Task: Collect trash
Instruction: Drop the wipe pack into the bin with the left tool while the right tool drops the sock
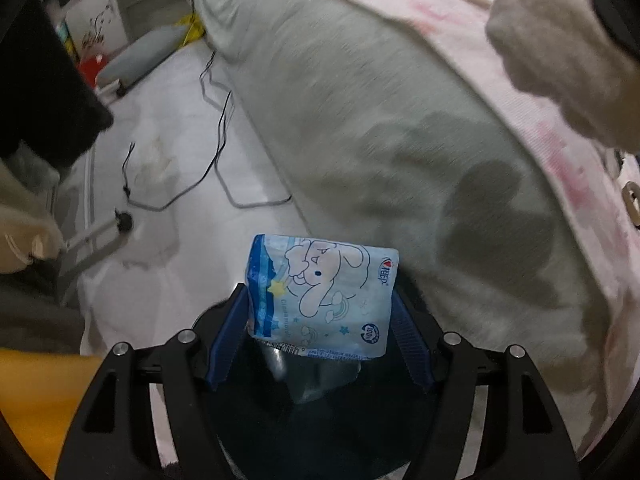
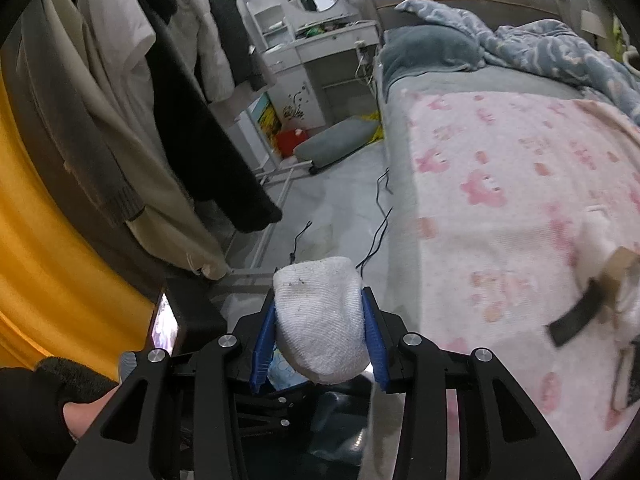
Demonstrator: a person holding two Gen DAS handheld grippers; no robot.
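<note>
My left gripper (image 1: 320, 304) is shut on a light blue tissue packet (image 1: 320, 292) printed with a cartoon dog, held above the floor beside the bed. Below it sits a dark round bin (image 1: 320, 420). My right gripper (image 2: 320, 320) is shut on a white sock (image 2: 322, 320) with dark specks, held above the same dark bin (image 2: 332, 432). A bit of the blue packet (image 2: 284, 374) shows under the sock in the right wrist view.
A bed with a pink printed sheet (image 2: 500, 200) and grey side (image 1: 380, 140) fills the right. Black cables (image 1: 216, 152) lie on the pale floor. Hanging clothes (image 2: 140, 100) and a yellow surface (image 2: 48, 260) are on the left. A grey cushion (image 2: 340, 140) lies farther off.
</note>
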